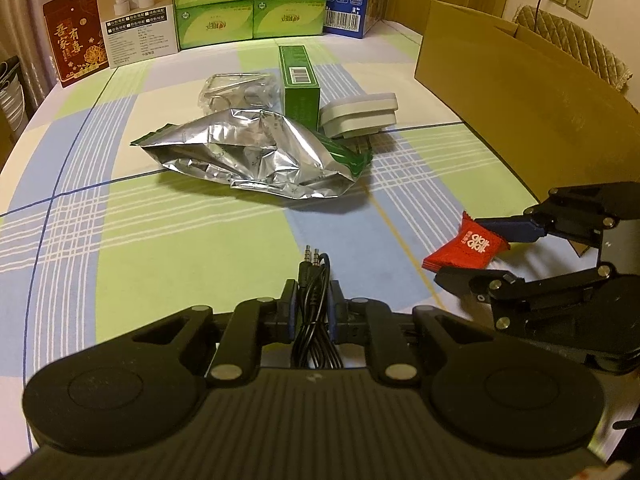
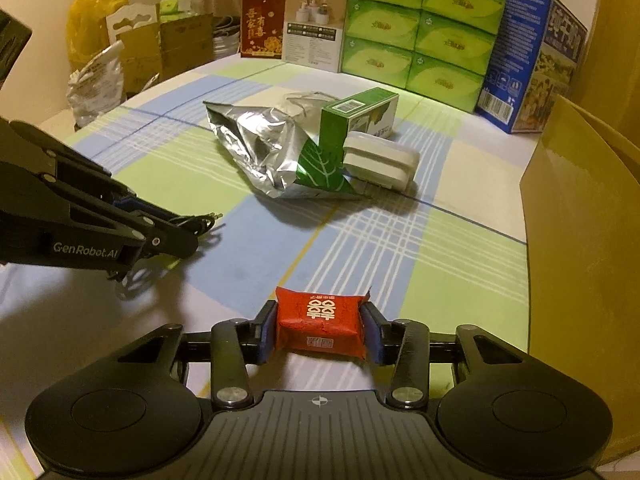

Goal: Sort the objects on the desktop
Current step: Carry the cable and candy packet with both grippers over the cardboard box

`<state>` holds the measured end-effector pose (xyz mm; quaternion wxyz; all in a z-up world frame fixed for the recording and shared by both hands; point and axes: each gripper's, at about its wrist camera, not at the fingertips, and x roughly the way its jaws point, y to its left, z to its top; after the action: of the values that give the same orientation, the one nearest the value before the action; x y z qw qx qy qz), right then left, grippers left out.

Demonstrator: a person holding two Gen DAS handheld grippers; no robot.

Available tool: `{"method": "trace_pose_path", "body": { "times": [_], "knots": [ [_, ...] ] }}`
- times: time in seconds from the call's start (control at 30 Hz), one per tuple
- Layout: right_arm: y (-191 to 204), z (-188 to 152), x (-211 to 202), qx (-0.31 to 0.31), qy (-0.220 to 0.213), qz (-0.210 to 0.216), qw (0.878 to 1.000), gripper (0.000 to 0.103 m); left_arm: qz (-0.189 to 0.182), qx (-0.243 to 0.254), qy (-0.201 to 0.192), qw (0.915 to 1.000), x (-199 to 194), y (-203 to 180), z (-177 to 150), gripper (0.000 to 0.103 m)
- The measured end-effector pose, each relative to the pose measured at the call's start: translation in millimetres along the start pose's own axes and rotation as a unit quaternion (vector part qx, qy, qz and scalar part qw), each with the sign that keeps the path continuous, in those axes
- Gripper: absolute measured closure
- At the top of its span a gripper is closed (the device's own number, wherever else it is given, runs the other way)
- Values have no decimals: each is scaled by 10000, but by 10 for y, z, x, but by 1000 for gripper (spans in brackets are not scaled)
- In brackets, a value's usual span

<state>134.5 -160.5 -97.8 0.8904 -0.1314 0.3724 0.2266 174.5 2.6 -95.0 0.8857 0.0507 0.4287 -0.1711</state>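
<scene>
A checked cloth in pale green, blue and cream covers the counter (image 2: 460, 264), with boxes lined along its far edge and a tan cardboard box (image 1: 520, 112) at its right side, cut off by the frame. The landmark is the crumpled silver foil bag (image 1: 256, 152) mid-counter: behind it lies a clear plastic packet (image 1: 236, 92) whose contents cannot be made out, and just right of it a green carton (image 1: 302, 84) with a barcode and a white plastic piece (image 1: 360, 114) touching the carton's end. Far behind the bag stand stacked green tissue packs (image 2: 420, 28), their print too small to read, a red packet (image 2: 260, 24) with gold Chinese characters, and a blue box (image 2: 516, 60). Nearer the cameras than the bag, the left gripper (image 1: 312, 296), marked "GenRobot.AI" on its side, has its jaws closed on a coiled black audio cable (image 1: 314, 292), two plugs sticking out forward. To its right, the right gripper (image 2: 320, 328) has its jaws pressing both sides of a red candy packet (image 2: 320, 320) bearing a white double-happiness character.
</scene>
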Motion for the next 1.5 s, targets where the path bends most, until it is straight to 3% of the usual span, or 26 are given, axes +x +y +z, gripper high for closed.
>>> {"method": "trace_pose_path", "body": {
  "times": [0.4,0.67,1.03,1.27,1.5],
  "knots": [
    [-73,73,-174,249,-261,-21,9993,63,-148,-229,-156,9995,-123,-7,53,92],
    [-88,102,-519,454,-490,-112,9977,63,-156,-283,-302,9990,-358,-118,48,92],
    [-511,125,-1352,965,-893,-579,9896,63,-306,-440,-639,9965,-818,-666,105,92],
    [-978,165,-1919,1248,-1209,-1031,9794,63,-663,-197,-962,9930,-1039,-1234,512,92],
    [-1465,44,-2224,1569,-1251,-1356,9702,63,-1029,95,-1174,9877,-1108,-1845,901,92]
  ]
}}
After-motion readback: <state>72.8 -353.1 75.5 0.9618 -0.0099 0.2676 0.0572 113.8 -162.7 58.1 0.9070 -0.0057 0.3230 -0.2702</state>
